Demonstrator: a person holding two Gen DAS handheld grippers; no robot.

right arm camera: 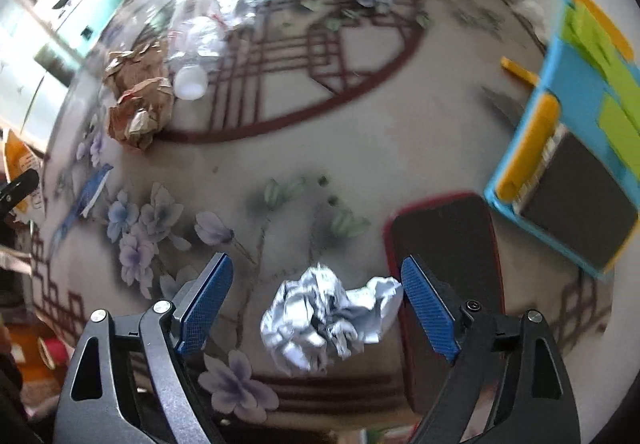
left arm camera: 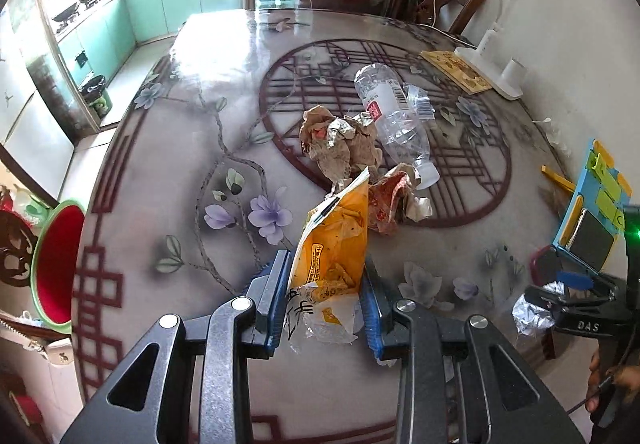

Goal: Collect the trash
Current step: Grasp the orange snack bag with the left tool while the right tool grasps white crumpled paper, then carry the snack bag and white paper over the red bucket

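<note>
Left gripper (left arm camera: 326,296), lower centre of the left wrist view: fingers (left arm camera: 276,300) clamped on an orange snack bag (left arm camera: 334,244), which stands upright between the blue pads above the worktop (left arm camera: 168,147). Beyond it, mid-frame, lie crumpled brown paper (left arm camera: 340,143), a red wrapper (left arm camera: 386,203) and a clear plastic bottle (left arm camera: 392,115) on its side, all close together.

Right gripper (right arm camera: 316,308), lower centre of the right wrist view: fingers (right arm camera: 208,304) set wide apart, straddling a crumpled foil ball (right arm camera: 320,324) on the worktop; the foil's right edge lies at the right pad. A dark phone (right arm camera: 448,244) lies just beside it.
</note>
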